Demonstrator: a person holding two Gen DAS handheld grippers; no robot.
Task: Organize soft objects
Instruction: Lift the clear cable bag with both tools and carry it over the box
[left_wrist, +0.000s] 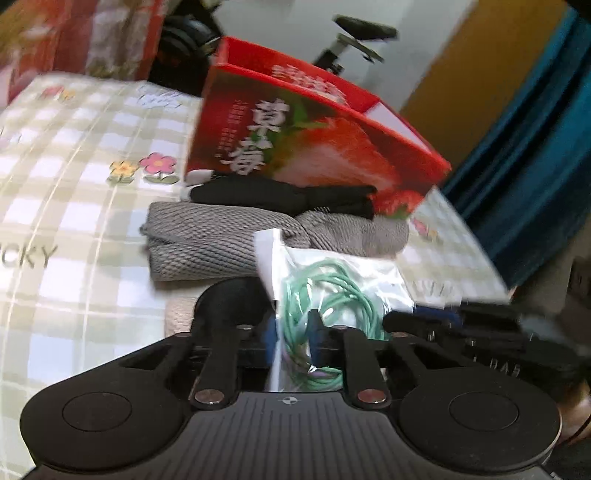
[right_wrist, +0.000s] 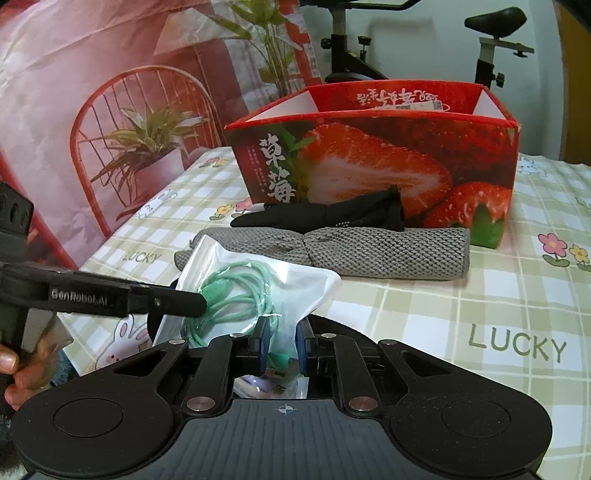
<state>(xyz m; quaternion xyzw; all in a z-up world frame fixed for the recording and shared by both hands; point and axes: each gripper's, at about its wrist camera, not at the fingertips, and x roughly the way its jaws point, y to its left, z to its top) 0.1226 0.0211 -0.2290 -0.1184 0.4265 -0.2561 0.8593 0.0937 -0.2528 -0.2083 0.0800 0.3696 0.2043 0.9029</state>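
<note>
A clear plastic bag with a coiled green cable (left_wrist: 325, 295) (right_wrist: 240, 295) is held between both grippers above the checked cloth. My left gripper (left_wrist: 295, 332) is shut on the bag; it also shows in the right wrist view (right_wrist: 184, 304) coming in from the left. My right gripper (right_wrist: 282, 339) is shut on the bag's lower edge. A rolled grey knit cloth (left_wrist: 221, 240) (right_wrist: 369, 251) lies beyond the bag, with a black glove-like cloth (left_wrist: 280, 197) (right_wrist: 325, 218) behind it. An open red strawberry box (left_wrist: 314, 147) (right_wrist: 388, 158) stands behind those.
The surface is a green checked cloth with flowers and LUCKY print (right_wrist: 517, 332). A pink printed bag (right_wrist: 110, 110) stands at the back left. An exercise bike (right_wrist: 487, 44) stands behind the box. A teal curtain (left_wrist: 535, 147) hangs at the right.
</note>
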